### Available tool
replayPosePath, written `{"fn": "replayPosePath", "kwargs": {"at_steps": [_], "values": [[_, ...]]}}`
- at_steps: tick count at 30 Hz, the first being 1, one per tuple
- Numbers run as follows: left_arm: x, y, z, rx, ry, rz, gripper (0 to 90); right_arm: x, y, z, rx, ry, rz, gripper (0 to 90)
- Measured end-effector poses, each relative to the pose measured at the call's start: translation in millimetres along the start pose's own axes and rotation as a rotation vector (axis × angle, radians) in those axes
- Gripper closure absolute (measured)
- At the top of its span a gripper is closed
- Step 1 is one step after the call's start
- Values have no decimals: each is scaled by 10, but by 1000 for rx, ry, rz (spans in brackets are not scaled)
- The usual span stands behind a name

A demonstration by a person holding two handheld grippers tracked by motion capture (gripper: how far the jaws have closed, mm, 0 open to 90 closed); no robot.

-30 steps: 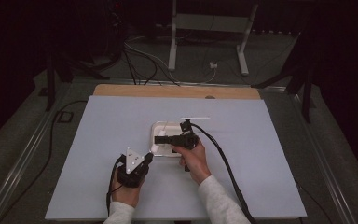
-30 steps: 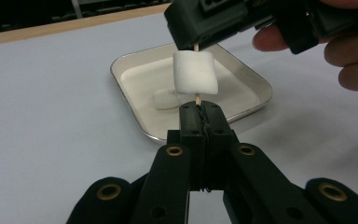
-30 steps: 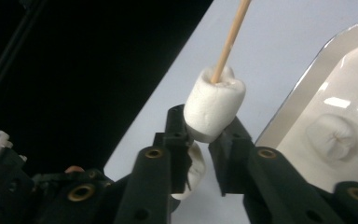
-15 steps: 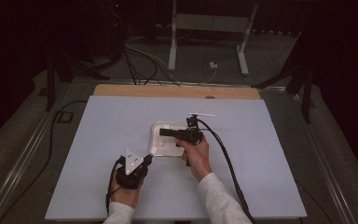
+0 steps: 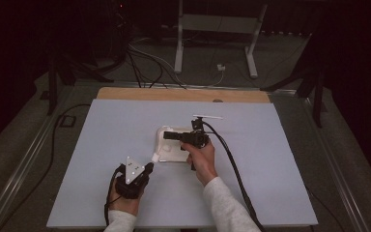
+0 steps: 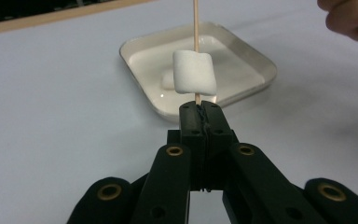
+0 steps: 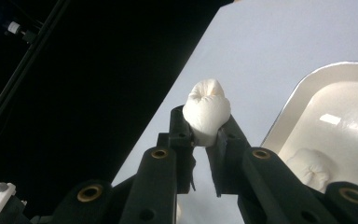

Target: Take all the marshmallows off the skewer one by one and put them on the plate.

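White marshmallows all round, one per gripper

My left gripper (image 6: pixel 200 109) is clamped shut on a wooden skewer (image 6: pixel 196 18) with a marshmallow (image 6: pixel 193 72) threaded just above the jaws; my right gripper (image 7: pixel 204 133) squeezes a second marshmallow (image 7: pixel 207 109) over the white tray (image 5: pixel 166 153), where another sits (image 7: pixel 310 170).

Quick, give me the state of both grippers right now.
Left gripper: shut on the skewer, which has one marshmallow threaded on it.
Right gripper: shut on a second marshmallow, squeezed between its jaws.
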State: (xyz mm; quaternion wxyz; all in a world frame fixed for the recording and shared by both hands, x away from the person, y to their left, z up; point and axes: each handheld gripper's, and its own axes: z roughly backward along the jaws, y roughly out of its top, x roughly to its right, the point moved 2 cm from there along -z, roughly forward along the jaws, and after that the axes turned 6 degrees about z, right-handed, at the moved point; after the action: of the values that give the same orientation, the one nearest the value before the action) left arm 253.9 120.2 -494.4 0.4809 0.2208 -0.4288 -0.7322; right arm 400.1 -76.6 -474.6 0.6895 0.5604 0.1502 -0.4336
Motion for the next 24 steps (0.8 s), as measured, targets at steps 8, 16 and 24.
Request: {"fn": "replayPosePath", "kwargs": {"at_steps": [8, 16, 24], "values": [[-12, -61, 55, -22, 8, 1, 900, 32, -22, -61, -22, 9, -11, 803], [-35, -102, 104, -21, 24, 5, 900, 43, -14, -82, -13, 18, -29, 804], [-122, -174, 156, -45, 46, 26, 900, 150, 103, 94, 30, -33, -38, 807]]}}
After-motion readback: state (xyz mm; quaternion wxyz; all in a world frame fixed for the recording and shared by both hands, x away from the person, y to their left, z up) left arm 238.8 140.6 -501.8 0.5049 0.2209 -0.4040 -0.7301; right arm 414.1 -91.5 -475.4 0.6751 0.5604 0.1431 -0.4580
